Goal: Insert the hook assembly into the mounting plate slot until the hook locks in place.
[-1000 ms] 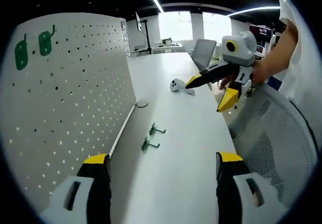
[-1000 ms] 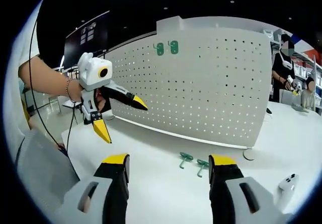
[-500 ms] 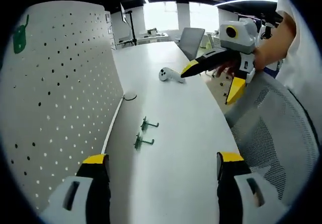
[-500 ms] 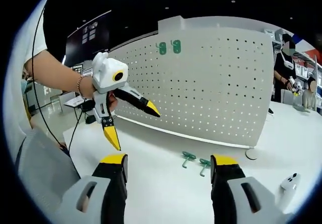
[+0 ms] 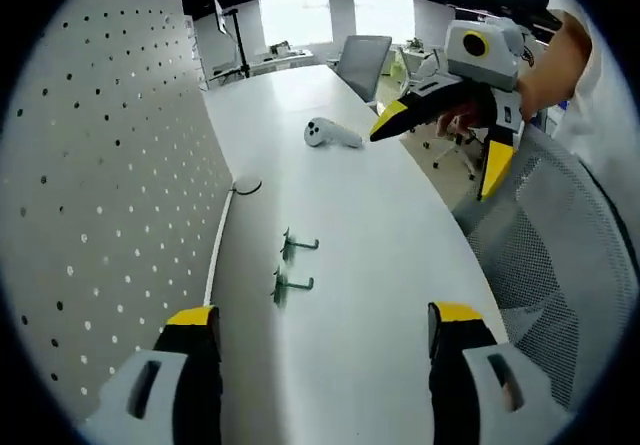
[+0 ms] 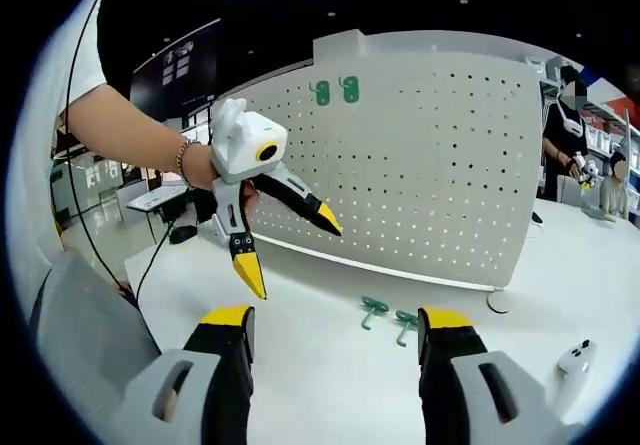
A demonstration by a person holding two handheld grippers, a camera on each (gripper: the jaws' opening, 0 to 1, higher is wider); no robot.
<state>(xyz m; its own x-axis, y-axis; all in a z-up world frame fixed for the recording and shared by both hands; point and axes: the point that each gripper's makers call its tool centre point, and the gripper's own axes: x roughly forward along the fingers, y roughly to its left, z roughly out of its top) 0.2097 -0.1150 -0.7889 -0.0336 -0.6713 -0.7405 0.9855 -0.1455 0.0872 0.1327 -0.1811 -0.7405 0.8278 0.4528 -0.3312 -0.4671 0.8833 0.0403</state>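
Hooks (image 5: 291, 265) lie ahead of (not between) jaws.

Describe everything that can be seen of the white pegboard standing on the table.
The white perforated pegboard is a tall, smooth panel that looks like painted metal or plastic, with regular rows of small round holes and rounded corners. It stands upright on the white table. Two green hook plates hang side by side near its top edge. Two small green hooks lie loose on the table in front of it, apart from it. In the left gripper view the pegboard fills the left side. Neither gripper touches it.
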